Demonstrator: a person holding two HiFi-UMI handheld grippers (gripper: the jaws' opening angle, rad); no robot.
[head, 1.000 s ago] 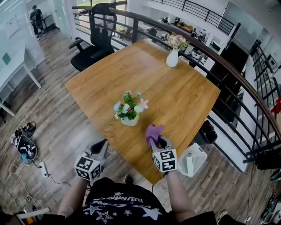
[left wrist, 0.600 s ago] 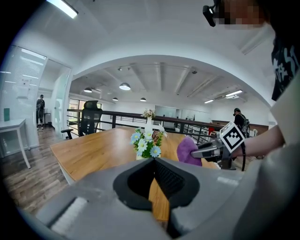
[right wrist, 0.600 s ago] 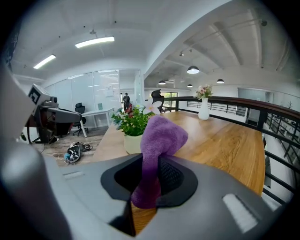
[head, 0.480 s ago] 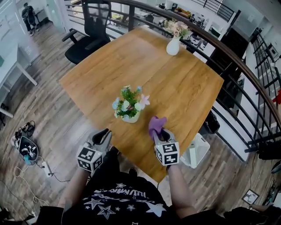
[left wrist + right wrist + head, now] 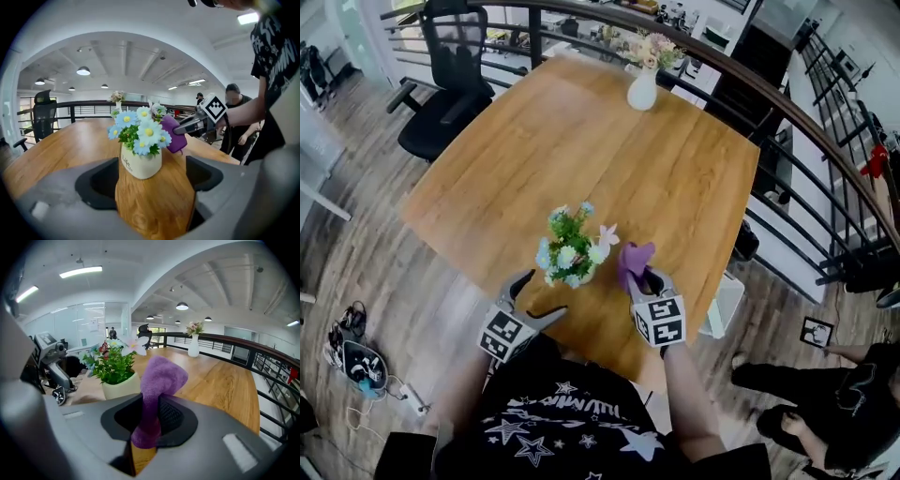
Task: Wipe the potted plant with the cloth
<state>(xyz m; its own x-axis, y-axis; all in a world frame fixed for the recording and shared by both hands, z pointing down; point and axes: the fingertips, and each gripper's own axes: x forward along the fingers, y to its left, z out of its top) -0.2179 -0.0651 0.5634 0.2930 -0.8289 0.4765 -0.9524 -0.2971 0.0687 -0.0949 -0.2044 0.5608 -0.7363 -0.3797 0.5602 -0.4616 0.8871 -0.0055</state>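
Note:
The potted plant [image 5: 570, 255], blue and white flowers in a small white pot [image 5: 139, 164], stands near the front edge of the wooden table [image 5: 609, 150]. My left gripper [image 5: 540, 296] sits just short of the pot at its near left. Its jaws have just been opening and now stand wide, with the pot ahead of them and not touched [image 5: 150, 180]. My right gripper [image 5: 643, 281] is shut on the purple cloth [image 5: 632, 261], which sticks up out of the jaws [image 5: 157, 385] right beside the plant's right side. In the right gripper view the plant [image 5: 112, 369] stands just left of the cloth.
A white vase of flowers [image 5: 642, 86] stands at the table's far edge. A black office chair [image 5: 445, 84] is at the far left, a dark railing [image 5: 787, 141] runs along the right. A white bin [image 5: 727, 302] stands by the table's right corner; a person [image 5: 811, 412] sits on the floor.
My left gripper came forward from beside the table to the pot and its jaws went from shut to wide. My right gripper carried the cloth closer to the plant.

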